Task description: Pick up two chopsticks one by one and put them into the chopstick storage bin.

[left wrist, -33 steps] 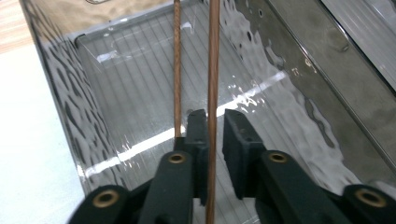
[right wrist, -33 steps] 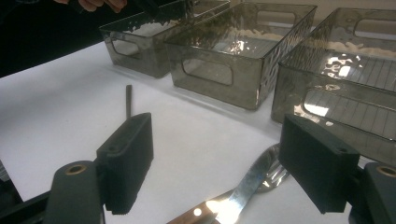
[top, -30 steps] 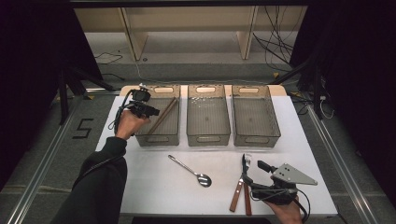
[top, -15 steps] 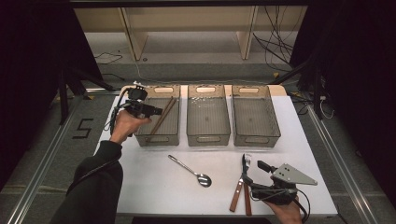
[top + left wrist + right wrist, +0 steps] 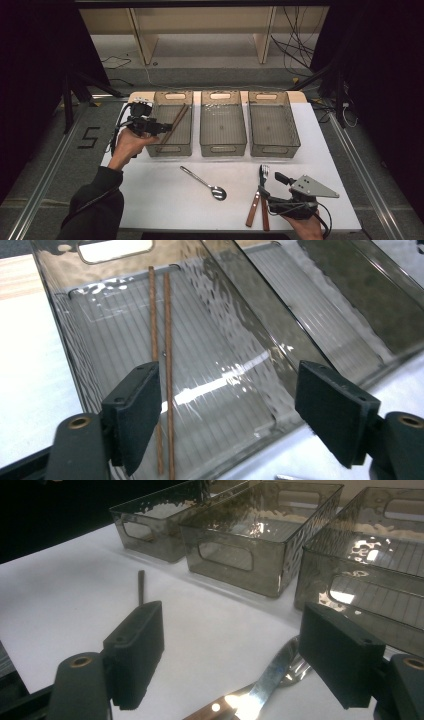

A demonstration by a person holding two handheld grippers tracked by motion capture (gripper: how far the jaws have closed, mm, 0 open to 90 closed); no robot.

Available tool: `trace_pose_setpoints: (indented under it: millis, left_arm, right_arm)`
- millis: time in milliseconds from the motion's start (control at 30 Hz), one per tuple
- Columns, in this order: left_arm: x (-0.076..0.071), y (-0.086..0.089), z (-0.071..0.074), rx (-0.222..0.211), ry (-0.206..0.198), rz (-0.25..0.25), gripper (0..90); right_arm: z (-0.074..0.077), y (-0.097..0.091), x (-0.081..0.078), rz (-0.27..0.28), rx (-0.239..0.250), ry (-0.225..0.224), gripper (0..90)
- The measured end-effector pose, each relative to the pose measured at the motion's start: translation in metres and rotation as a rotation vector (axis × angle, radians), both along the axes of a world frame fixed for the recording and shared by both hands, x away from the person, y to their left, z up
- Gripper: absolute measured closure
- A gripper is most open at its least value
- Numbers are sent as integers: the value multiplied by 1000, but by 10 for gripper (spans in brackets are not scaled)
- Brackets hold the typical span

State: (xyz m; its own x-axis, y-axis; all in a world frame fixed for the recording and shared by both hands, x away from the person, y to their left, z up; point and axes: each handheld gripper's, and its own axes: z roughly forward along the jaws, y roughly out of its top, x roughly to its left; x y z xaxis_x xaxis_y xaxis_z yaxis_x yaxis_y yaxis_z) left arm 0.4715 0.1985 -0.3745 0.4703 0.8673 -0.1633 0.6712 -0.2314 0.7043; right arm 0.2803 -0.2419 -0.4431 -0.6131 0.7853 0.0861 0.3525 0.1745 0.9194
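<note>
Nearest, at the desk's (image 5: 165,200) front edge, the right gripper (image 5: 267,202) is held low with its fingers (image 5: 137,647) spread wide and nothing gripped; a fork (image 5: 263,172) and a knife (image 5: 252,210), both wooden-handled, lie just under and beside it. These are judged stiff and fairly light, with smooth steel that could slip, so a hold across the wooden handle near its middle is advised. A spoon (image 5: 205,183) lies apart to the left, thin and flat on the desk, best pinched across its narrow handle. Farther off, the left gripper (image 5: 155,129) is held over the left bin (image 5: 170,149), its fingers (image 5: 135,405) having just been opening, now wide with nothing between them. Below them two chopsticks (image 5: 167,340) lie side by side on the bin floor: light, rigid, prone to rolling.
</note>
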Motion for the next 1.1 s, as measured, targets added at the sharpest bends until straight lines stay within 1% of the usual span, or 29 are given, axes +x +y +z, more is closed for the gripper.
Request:
trace_pose_setpoints:
  millis: [33,100,267,367,533,600,633,700,800,933,1000,1100]
  left_arm:
    - [-4,1,0,-4,-7,-5,250]
    - [-12,3,0,-28,-19,-5,244]
    - [-32,4,-4,-45,-36,-13,224]
    - [-44,2,-8,-52,-51,-29,215]
    - [-66,-1,-15,-103,-77,-45,207]
    - [-75,0,-18,-134,-91,-60,206]
    - [-79,-1,-20,-150,-92,-76,205]
    - [-85,-1,-22,-150,-99,-85,199]
    - [-94,1,-27,-174,-115,-94,196]
    - [-103,4,-31,-193,-127,-96,194]
    - [-107,5,-33,-192,-131,-107,192]
    - [-114,5,-38,-182,-140,-110,189]
  right_arm:
    - [0,0,0,2,1,-3,269]
    - [1,1,0,8,3,-5,269]
    - [3,3,1,19,3,1,269]
    - [6,6,2,27,2,4,269]
    - [9,13,6,54,-3,13,269]
    - [10,18,8,68,-8,19,269]
    - [11,20,9,74,-10,20,268]
    - [12,25,12,90,-15,22,268]
    - [14,31,16,105,-16,30,267]
    - [14,37,21,120,-25,45,267]
    - [14,41,23,128,-31,54,266]
    - [15,45,25,135,-37,60,266]
